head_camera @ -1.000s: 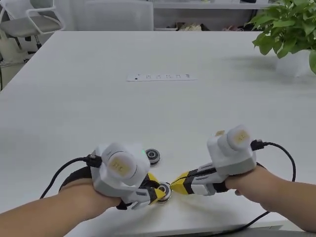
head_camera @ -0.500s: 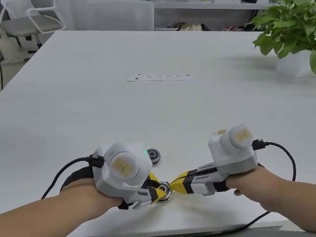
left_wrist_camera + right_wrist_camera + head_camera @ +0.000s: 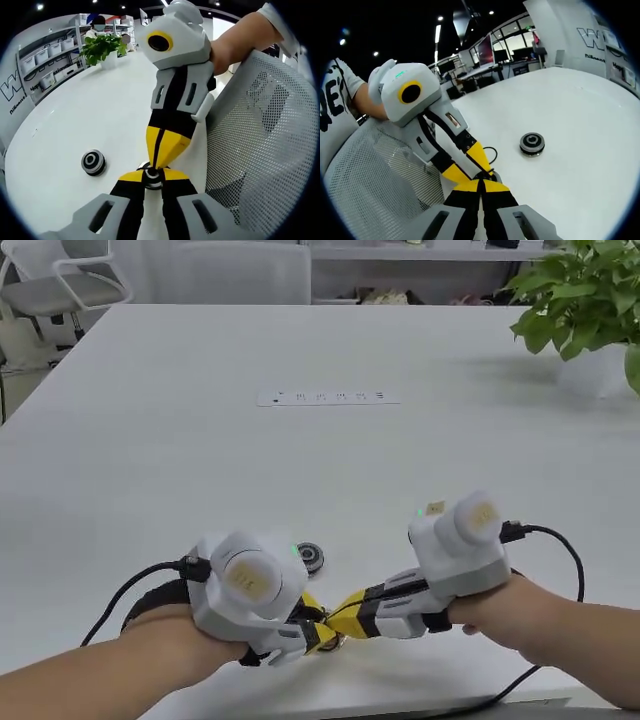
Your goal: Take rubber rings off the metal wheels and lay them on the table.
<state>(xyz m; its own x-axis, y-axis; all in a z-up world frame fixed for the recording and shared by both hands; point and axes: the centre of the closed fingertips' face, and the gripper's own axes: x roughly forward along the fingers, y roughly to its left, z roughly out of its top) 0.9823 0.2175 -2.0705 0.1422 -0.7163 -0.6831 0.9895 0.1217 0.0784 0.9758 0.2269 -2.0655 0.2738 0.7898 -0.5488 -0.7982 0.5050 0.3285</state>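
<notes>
Grippers touch now: right gripper [image 3: 340, 621] has slid in from 3 o'clock, jaws pinched together at the wheel [image 3: 152, 178] that left gripper [image 3: 317, 633] clamps; peeling seems imminent.

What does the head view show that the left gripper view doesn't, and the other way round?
Head view: a power strip flat on the table and an office chair beyond it. Left gripper view: a mesh chair back beside the table and shelves of bins. Shared: the left gripper clamping a wheel, the right gripper, shut, at it, a loose wheel and the plant.
</notes>
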